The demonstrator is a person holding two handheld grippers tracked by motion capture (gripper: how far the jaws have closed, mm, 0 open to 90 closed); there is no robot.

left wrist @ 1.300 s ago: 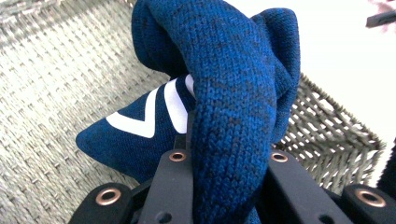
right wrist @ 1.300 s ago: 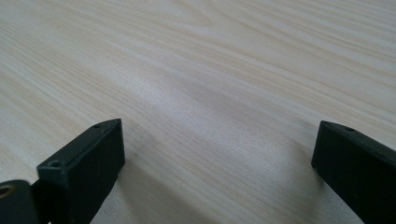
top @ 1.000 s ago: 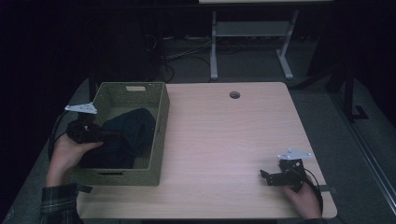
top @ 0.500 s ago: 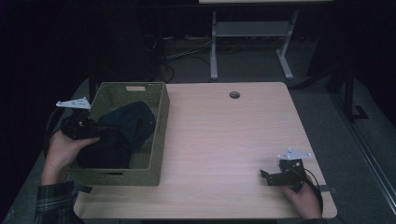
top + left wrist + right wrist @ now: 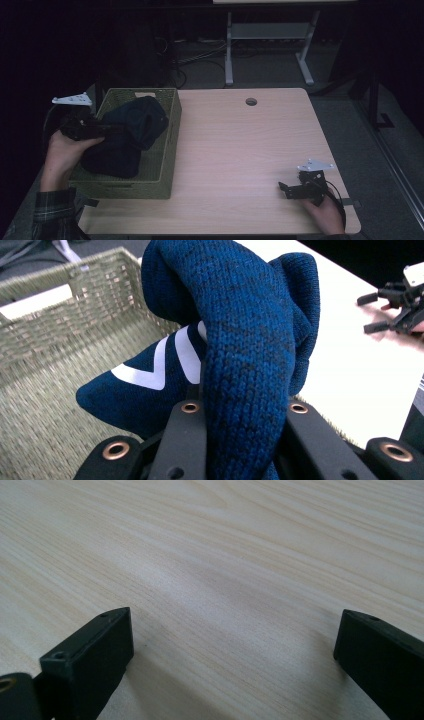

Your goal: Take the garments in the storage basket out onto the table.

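Note:
A dark blue knit garment (image 5: pixel 132 135) with white stripes (image 5: pixel 240 340) hangs bunched over the green woven basket (image 5: pixel 165 165) at the table's left. My left gripper (image 5: pixel 107 131) is shut on a thick fold of it; in the left gripper view the knit fills the gap between the black jaws (image 5: pixel 242 410), above the basket's floor (image 5: pixel 45 405). The lower part of the garment still rests in the basket. Low over the wood at the near right, my right gripper (image 5: pixel 285 189) is open, its jaws wide apart with only bare table between them (image 5: pixel 232 645).
The light wooden table (image 5: pixel 240 150) has a round cable hole (image 5: pixel 251 101) near its far edge. A metal frame with shelf (image 5: pixel 270 35) stands on the dark floor beyond the table. The right gripper (image 5: pixel 380 310) appears far off in the left gripper view.
My left hand has risen and drawn the blue garment up out of the basket. The right gripper has not moved.

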